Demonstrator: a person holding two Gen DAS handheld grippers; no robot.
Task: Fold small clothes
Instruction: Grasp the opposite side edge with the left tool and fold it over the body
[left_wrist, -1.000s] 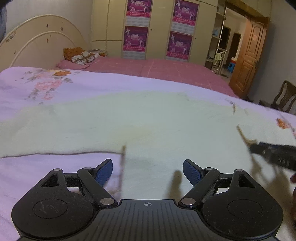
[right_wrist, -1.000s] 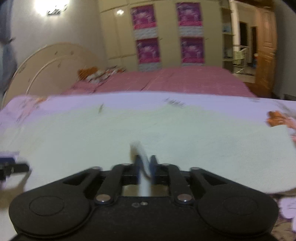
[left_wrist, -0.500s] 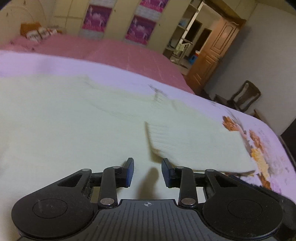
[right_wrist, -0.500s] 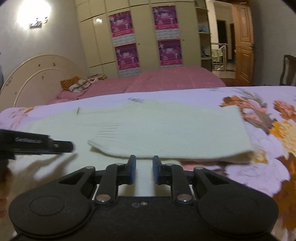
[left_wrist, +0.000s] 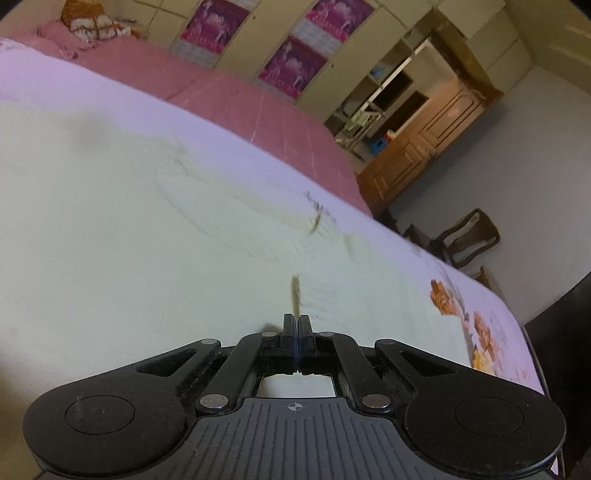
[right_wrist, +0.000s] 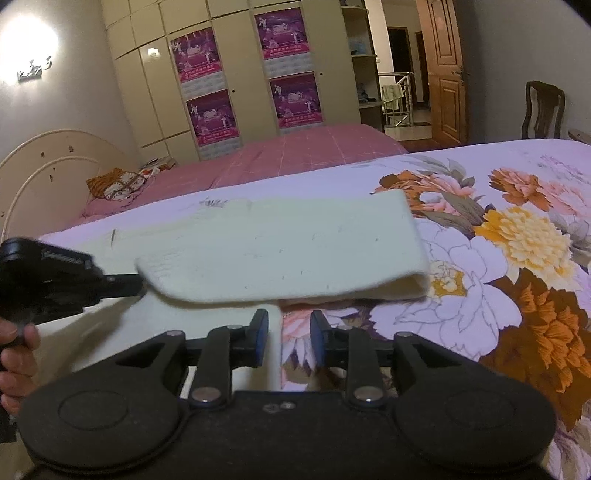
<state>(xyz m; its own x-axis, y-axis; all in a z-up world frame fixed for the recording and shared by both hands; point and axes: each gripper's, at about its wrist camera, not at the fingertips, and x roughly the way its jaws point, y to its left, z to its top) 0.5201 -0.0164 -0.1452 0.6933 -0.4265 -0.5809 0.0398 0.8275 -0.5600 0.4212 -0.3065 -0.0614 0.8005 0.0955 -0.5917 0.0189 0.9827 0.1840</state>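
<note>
My left claw (left_wrist: 297, 334) is clenched, seemingly pinching the cream knit sweater (right_wrist: 280, 251) spread on the floral bedspread (right_wrist: 517, 236). My right claw (right_wrist: 284, 338) is opening, a cloth edge between its pads. Sleeve fold underway; next I lay the sleeve (right_wrist: 314, 254) flat across the body.

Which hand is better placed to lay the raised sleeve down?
Left: the left tool is shut on the sleeve cuff, holding it up. The right tool is opening, nothing between its jaws.
</note>
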